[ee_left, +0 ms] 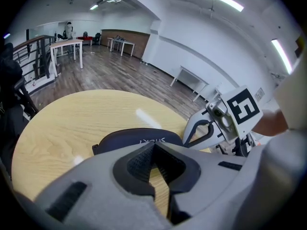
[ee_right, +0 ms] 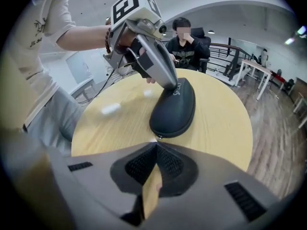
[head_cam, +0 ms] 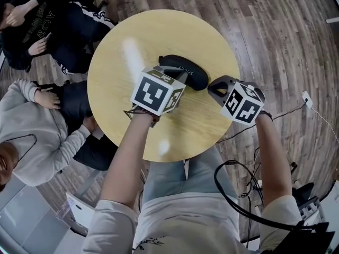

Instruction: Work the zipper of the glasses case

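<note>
The left gripper (ee_left: 153, 146), jaws closed together on nothing, rests its tips on the far end of the glasses case (ee_right: 173, 110), which lies near the middle of the round, pale wood-grain counter (head_cam: 122, 62). The case is a dark, smooth, domed oval shell. Its seam looks fully zipped, so the whole run seems left to do. The small metal zipper pull (ee_right: 159, 137) sits right at the closed tips of the right gripper (ee_right: 156, 145); whether it is pinched I cannot tell.
</note>
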The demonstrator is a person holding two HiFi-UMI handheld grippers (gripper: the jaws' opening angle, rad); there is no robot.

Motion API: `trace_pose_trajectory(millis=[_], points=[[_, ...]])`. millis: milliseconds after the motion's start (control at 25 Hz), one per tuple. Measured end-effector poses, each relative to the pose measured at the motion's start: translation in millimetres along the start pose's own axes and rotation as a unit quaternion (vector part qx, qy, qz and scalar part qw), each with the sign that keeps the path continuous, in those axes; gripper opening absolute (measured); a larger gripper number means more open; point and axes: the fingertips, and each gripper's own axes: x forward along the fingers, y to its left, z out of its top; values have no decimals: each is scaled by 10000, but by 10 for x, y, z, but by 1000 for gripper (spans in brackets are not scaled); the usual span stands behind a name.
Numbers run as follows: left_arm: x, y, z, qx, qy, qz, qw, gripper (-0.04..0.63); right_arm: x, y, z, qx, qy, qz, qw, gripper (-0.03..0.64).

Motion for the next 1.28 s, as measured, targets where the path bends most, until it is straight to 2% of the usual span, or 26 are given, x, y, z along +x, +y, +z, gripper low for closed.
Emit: trace_pose_trajectory(millis=[160,240,280,320,400,480,520,600,840,920,1040,1160,1280], points=[[-2,43,58,17,-152,57,9999,6,103,86,106,433,108,-437,9980,1],[1,47,80,-4,-214,66,9997,6,152,107,145,925,152,-646,9935,2],[10,40,83,-22,-244,57,9997,6,178,127,152,1330,101,-746,9882,2],[24,29,82,-52,-271,36,9996,6,208,150,153,1820,-19,-840,9797,2],[54,8,77,-112,-301,-20,9995,6,263,172,145,2765,-314,-1021,9551,2],[64,6,79,-101,-295,-34,9995,6,301,154,161,3361,-484,-1198,9329,2],[61,12,77,-79,-287,-26,9996,6,316,145,177,3525,-526,-1263,9258,2],[45,29,67,-75,-302,-32,9995,6,335,140,208,3633,-577,-1363,9199,2],[42,27,72,-43,-444,-105,9989,6,268,208,101,3241,-560,-1723,9285,3],[48,39,94,13,-540,-59,9985,6,159,208,-31,3195,-573,-2016,9241,3],[9,4,129,-274,-904,-220,9953,6,-78,219,-120,3220,-1062,-2292,9124,2],[-289,-129,138,-611,-1435,-338,9872,6,-435,344,65,3330,-1797,-2110,9013,2],[-834,-345,64,-416,-1964,45,9796,6,-850,488,371,3225,-2272,-1858,8999,2]])
